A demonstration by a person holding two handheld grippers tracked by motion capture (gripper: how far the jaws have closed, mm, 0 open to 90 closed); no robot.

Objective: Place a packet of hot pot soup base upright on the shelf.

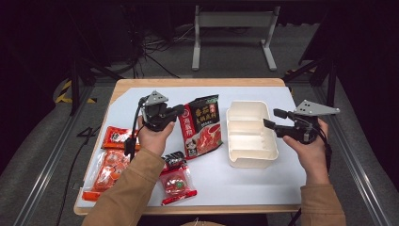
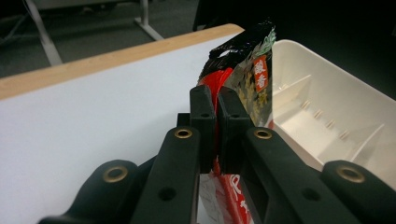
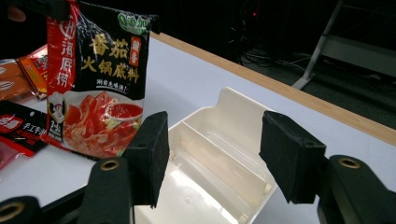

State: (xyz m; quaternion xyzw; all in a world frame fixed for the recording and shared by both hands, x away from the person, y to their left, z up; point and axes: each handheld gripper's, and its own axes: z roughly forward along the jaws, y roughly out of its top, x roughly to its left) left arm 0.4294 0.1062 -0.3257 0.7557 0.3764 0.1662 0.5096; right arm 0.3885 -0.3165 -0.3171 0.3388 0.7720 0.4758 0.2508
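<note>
A large red and black hot-pot soup base pouch (image 1: pixel 202 126) is lifted by its left edge, its lower end near the white mat. My left gripper (image 1: pixel 179 110) is shut on that edge, and the pouch (image 2: pixel 247 79) rises past its jaws. A white divided plastic box (image 1: pixel 249 134) sits right of the pouch. My right gripper (image 1: pixel 271 119) hovers open at the box's right side, jaws wide apart over the box (image 3: pixel 219 154), with the pouch (image 3: pixel 95 79) beyond.
Several smaller red and orange snack packets (image 1: pixel 113 165) lie at the left front of the white mat (image 1: pixel 141 103). A small black packet (image 1: pixel 174 160) and a red one (image 1: pixel 176 186) sit by my left forearm. The table's wooden edge (image 1: pixel 197 82) runs behind.
</note>
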